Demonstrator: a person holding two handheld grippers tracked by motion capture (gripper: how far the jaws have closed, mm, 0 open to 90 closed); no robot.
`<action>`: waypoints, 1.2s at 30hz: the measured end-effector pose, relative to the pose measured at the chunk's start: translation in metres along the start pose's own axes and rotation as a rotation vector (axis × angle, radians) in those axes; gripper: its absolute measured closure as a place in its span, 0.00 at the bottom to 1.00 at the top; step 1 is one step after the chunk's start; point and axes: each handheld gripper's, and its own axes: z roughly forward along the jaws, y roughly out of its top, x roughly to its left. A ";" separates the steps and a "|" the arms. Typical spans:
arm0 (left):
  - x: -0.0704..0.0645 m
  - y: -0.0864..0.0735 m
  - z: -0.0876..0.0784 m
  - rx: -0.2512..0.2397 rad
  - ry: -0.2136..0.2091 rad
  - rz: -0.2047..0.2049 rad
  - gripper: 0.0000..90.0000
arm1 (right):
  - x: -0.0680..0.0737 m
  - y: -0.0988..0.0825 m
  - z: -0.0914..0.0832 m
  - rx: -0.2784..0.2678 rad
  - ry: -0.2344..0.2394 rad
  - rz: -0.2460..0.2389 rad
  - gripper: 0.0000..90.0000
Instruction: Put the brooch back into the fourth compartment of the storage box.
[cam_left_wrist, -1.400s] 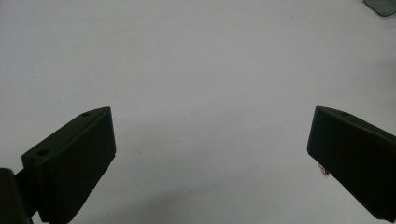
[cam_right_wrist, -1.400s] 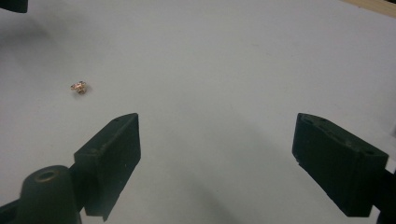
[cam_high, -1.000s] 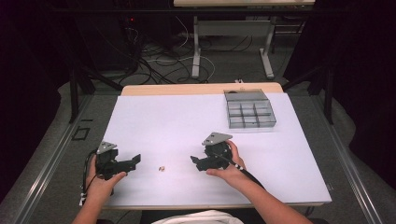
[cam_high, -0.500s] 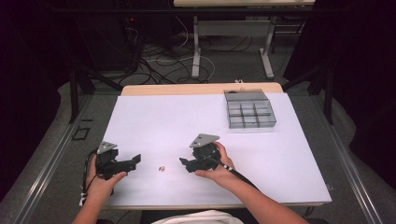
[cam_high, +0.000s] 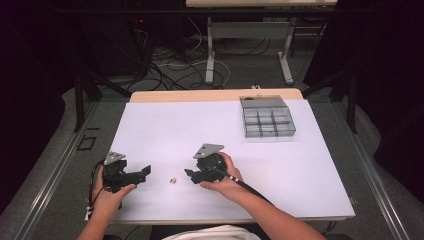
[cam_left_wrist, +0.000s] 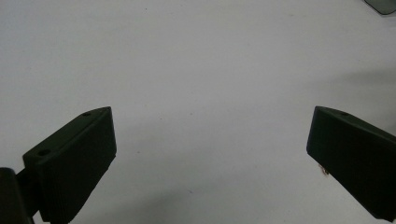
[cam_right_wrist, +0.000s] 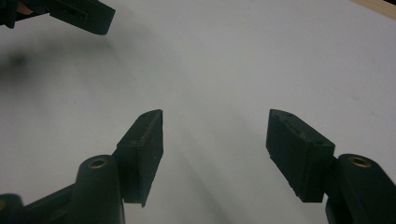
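The right gripper (cam_high: 191, 174) is closing in on a tiny pale part (cam_high: 173, 180) lying on the white bench (cam_high: 200, 130), just left of its tips; its jaws have been narrowing, now half open with nothing between them. The left gripper (cam_high: 145, 172) waits, jaws wide and empty (part just beside one jaw). Next: slide left, straddle the part, pinch.
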 end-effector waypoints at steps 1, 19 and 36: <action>0.000 0.000 0.000 0.000 -0.001 0.000 0.01 | 0.000 0.000 0.001 0.012 0.006 -0.001 0.42; 0.000 0.000 0.000 0.005 0.001 0.001 0.02 | 0.007 0.002 0.022 0.030 0.063 -0.028 0.46; 0.001 0.000 0.001 0.017 -0.006 0.004 0.02 | 0.013 0.000 0.042 0.040 0.132 -0.061 0.56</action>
